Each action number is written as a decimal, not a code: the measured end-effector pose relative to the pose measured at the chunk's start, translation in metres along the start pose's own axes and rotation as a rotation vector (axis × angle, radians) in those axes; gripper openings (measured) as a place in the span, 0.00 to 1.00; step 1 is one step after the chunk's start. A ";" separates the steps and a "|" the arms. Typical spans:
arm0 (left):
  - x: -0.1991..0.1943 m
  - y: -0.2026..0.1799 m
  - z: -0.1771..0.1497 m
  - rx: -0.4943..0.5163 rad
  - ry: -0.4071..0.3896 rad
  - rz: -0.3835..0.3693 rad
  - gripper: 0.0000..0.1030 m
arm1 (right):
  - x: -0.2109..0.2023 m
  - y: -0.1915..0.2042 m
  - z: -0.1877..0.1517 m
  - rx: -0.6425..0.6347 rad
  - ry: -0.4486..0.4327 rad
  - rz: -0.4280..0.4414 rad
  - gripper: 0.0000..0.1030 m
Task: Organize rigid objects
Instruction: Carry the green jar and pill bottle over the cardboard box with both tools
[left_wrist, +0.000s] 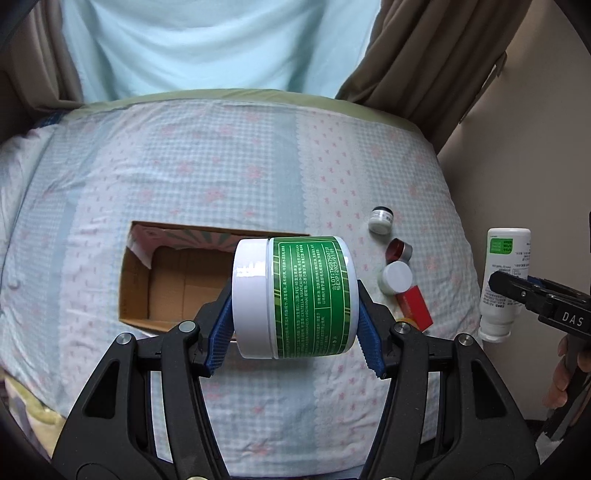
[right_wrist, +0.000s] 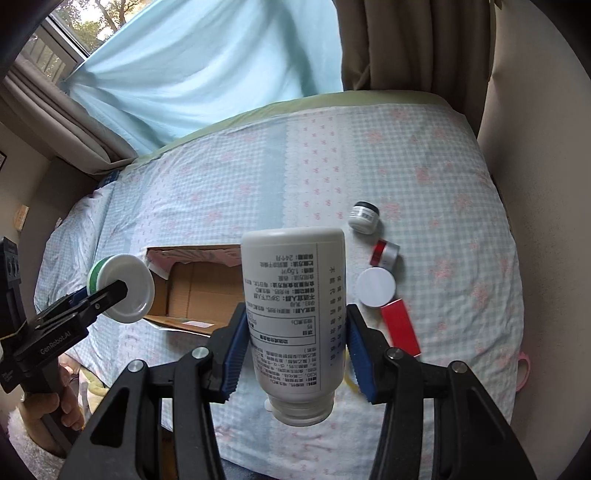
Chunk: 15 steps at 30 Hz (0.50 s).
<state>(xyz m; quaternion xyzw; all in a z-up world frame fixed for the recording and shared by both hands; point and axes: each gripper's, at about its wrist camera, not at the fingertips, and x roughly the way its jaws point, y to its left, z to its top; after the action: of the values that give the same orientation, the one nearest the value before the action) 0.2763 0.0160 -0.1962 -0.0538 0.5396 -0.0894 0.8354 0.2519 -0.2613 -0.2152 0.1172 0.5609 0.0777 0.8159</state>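
Note:
My left gripper (left_wrist: 295, 325) is shut on a white jar with a green label (left_wrist: 295, 297), held on its side above the bed; the same jar (right_wrist: 122, 288) shows in the right wrist view. My right gripper (right_wrist: 295, 350) is shut on a white printed bottle (right_wrist: 295, 317), cap pointing toward the camera; the bottle (left_wrist: 504, 280) appears at the right of the left wrist view. An open cardboard box (left_wrist: 177, 284) (right_wrist: 199, 291) lies on the bed below both. Right of it lie a small black-lidded jar (right_wrist: 364, 218), a red and silver jar (right_wrist: 386, 253), a white-lidded jar (right_wrist: 376, 287) and a red box (right_wrist: 400, 326).
The checked bedspread (left_wrist: 221, 166) covers the whole bed. A pale wall (right_wrist: 535, 184) runs along its right side, curtains (right_wrist: 388, 44) hang behind. A hand (right_wrist: 70, 402) holds the left gripper's handle. A pink loop (right_wrist: 524, 369) hangs off the bed's right edge.

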 end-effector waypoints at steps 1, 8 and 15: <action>-0.003 0.014 -0.002 0.001 0.005 -0.002 0.53 | -0.001 0.014 -0.003 0.001 -0.006 0.004 0.45; 0.004 0.109 -0.005 0.014 0.056 -0.027 0.52 | 0.019 0.109 -0.019 0.049 -0.019 0.015 0.45; 0.052 0.173 0.006 0.031 0.131 -0.038 0.52 | 0.079 0.181 -0.017 0.080 0.027 0.022 0.45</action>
<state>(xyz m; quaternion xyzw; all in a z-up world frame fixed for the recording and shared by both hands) 0.3183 0.1746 -0.2720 -0.0450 0.5907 -0.1169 0.7971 0.2657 -0.0655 -0.2415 0.1548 0.5730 0.0656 0.8021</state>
